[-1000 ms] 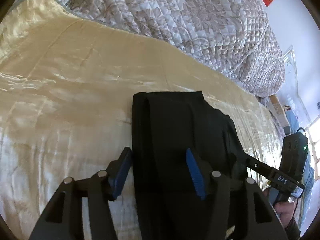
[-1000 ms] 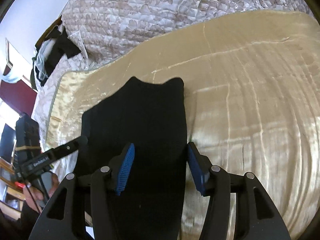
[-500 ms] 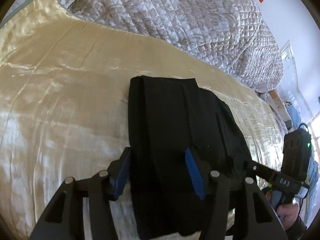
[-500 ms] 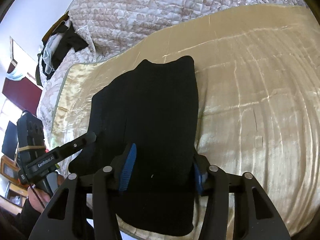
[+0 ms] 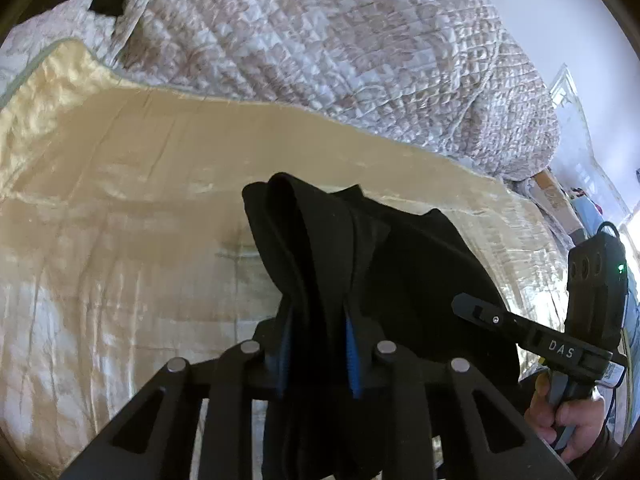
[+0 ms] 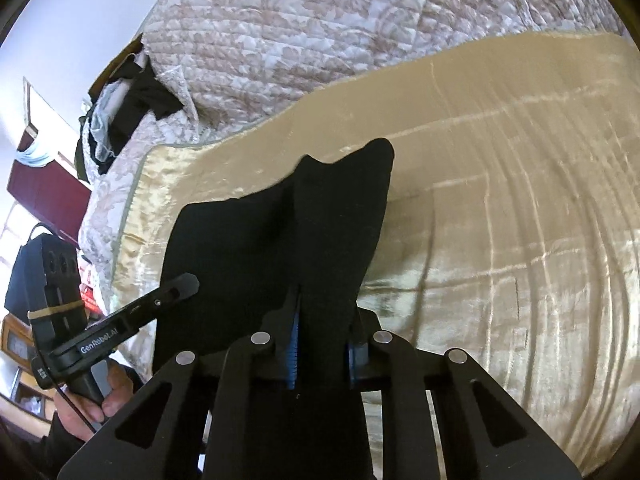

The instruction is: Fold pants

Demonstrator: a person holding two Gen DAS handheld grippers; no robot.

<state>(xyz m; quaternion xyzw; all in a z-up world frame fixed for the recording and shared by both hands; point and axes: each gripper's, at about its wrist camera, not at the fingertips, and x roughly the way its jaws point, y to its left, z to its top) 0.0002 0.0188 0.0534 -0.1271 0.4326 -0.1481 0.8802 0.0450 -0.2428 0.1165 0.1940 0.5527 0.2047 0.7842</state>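
The black pants (image 5: 400,264) lie partly folded on a cream satin bedspread (image 5: 120,200). My left gripper (image 5: 318,354) is shut on the near left edge of the pants and lifts it, so the cloth bunches into ridges. My right gripper (image 6: 322,352) is shut on the near right edge of the same pants (image 6: 260,240). The far end of the pants still rests on the bed. Each gripper shows in the other's view: the right one (image 5: 472,308) at lower right, the left one (image 6: 180,286) at lower left.
A quilted floral blanket (image 5: 340,48) is heaped along the far side of the bed. A pile of dark and light clothes (image 6: 120,116) sits at the far left corner. The bed edge runs along the near side. Cream bedspread (image 6: 520,220) stretches to the right.
Both grippers have closed on the near edge of the pants and lifted it. The flat cloth now bunches up and its far end has drawn nearer.
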